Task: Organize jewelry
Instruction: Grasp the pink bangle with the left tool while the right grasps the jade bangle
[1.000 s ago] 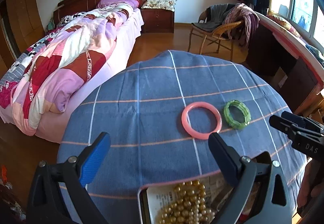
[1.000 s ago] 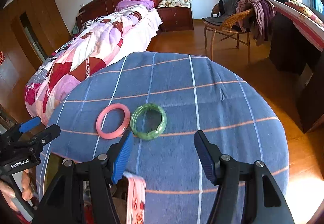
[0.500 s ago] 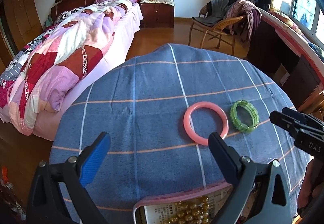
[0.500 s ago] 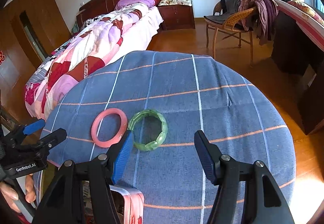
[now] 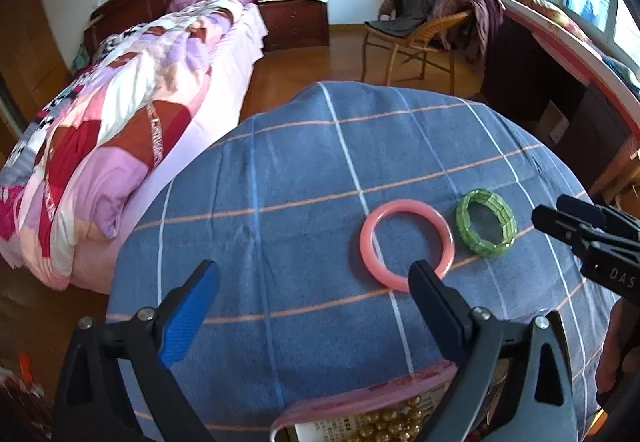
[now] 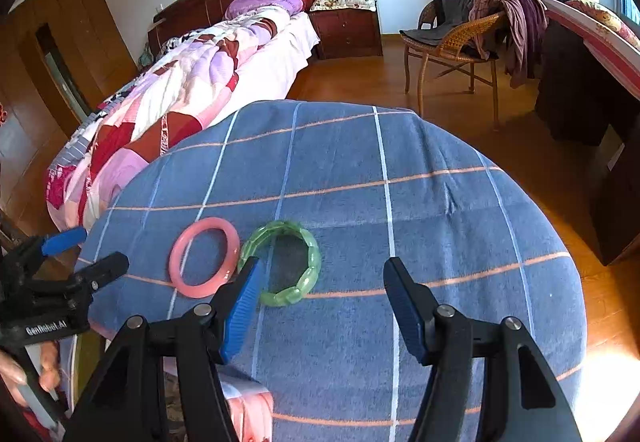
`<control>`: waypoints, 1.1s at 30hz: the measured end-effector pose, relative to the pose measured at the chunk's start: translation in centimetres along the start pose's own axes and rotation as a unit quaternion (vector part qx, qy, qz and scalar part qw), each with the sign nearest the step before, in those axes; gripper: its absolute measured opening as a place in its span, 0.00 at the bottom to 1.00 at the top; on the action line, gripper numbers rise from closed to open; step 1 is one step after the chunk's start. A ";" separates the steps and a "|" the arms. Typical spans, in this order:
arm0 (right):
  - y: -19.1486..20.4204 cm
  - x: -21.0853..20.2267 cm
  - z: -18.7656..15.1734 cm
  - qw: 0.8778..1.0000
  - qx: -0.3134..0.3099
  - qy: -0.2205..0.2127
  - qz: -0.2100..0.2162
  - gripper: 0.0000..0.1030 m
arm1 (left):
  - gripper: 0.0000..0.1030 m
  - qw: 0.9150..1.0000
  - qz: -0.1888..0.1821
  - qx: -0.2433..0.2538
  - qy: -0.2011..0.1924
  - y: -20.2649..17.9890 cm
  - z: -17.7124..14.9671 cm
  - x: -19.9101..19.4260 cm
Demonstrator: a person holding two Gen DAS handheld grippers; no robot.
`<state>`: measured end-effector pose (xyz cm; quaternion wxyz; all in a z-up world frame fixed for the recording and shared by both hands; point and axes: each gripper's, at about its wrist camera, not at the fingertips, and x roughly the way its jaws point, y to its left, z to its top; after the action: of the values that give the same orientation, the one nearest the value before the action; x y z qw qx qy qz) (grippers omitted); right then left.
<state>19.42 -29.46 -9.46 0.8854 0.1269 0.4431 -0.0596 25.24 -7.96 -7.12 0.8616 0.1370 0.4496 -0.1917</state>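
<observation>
Compared with a second ago, both wrist views show the bracelets larger and lower in frame: each hand-held gripper has advanced across the table point(image 5: 304, 170) toward them. The left hand-held gripper point(image 5: 312, 274) is closing slightly from a wide spread, with nothing between its jaws; its right fingertip now overlaps the near rim of the pink bangle point(image 5: 406, 244) in the view, though contact cannot be confirmed. The right hand-held gripper point(image 6: 320, 274) stands partly open and empty, its left fingertip just over the near-left rim of the green beaded bracelet point(image 6: 280, 262). The two bracelets lie flat and just beside each other, roughly mid-table and toward the near side, neither lifted. The pink-rimmed box point(image 5: 376, 398) sits at the near edge of the table below the left hand-held gripper and already contains gold beads point(image 5: 392, 428). This suggests the approach step is almost complete, with one bracelet assigned to each hand and the box as the likely destination. Open room is ample: the far half of the checked cloth is unoccupied, and the far and right edges are well apart from both bracelets. The constraint is lateral: the bracelets nearly touch, and the two hand-held grippers converge from either side, so simultaneous grasps risk fingertip interference. The bed point(image 6: 192, 82) and chair point(image 6: 452, 42) stand clear of the table.
</observation>
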 end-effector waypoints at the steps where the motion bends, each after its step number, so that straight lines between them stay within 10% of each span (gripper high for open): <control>1: 0.0 0.1 0.0 1.000 -0.001 0.000 -0.001 0.61 | 0.88 1.000 -0.004 0.005 0.003 -0.1 0.3 0.2; 17: 0.7 3.9 0.6 0.999 -0.033 0.027 -0.004 0.55 | 0.60 0.990 -0.067 0.025 0.118 -2.1 1.2 6.3; 23: 1.6 5.2 0.3 0.997 -0.068 0.032 -0.031 0.49 | 0.55 0.992 -0.066 0.031 0.101 -2.4 1.2 5.9; 26: 2.5 5.6 0.1 0.994 -0.095 0.026 -0.051 0.47 | 0.27 0.992 -0.077 0.038 0.093 -2.9 1.0 5.5; 33: 3.4 5.7 0.2 0.991 -0.124 0.029 -0.042 0.11 | 0.10 0.992 -0.074 0.063 0.083 -3.8 1.1 5.6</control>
<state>23.78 -26.23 -13.31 0.8779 -0.0012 0.4773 -0.0375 27.25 -12.96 -11.31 0.7941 0.1729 0.5157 -0.2711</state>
